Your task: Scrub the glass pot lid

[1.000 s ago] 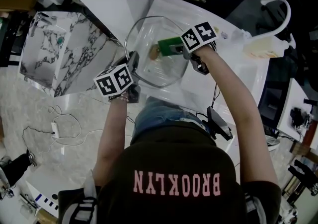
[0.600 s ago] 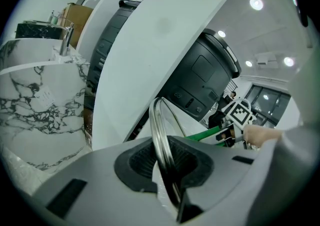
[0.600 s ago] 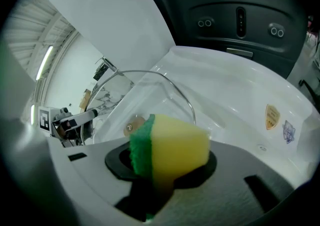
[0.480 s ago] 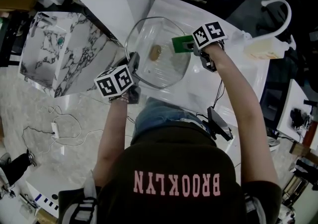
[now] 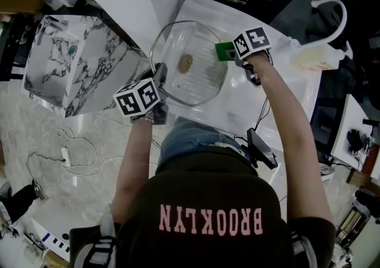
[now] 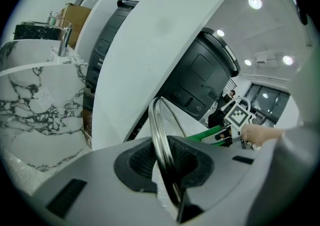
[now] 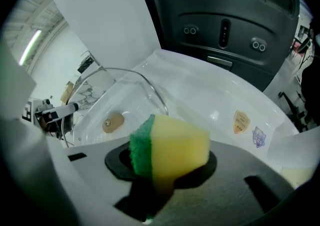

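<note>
The glass pot lid (image 5: 189, 62) is held up over the white counter, its metal rim (image 6: 161, 142) pinched between the jaws of my left gripper (image 5: 159, 76), which is shut on its near-left edge. A brown knob (image 5: 185, 63) sits at the lid's centre, also seen as the knob (image 7: 113, 122) in the right gripper view. My right gripper (image 5: 233, 54) is shut on a yellow-and-green sponge (image 7: 169, 148); the sponge (image 5: 225, 51) sits at the lid's right edge with its green side toward the glass. Whether it touches the glass I cannot tell.
A white counter (image 5: 261, 91) lies under the lid. A marble-patterned box (image 5: 77, 62) stands at the left. A white faucet (image 5: 332, 11) and a pale container (image 5: 313, 56) are at the right. A dark appliance (image 7: 225, 24) stands behind the counter.
My right gripper has drawn the sponge rightward, from near the lid's centre to its right edge. The left gripper and the lid have stayed in place.
</note>
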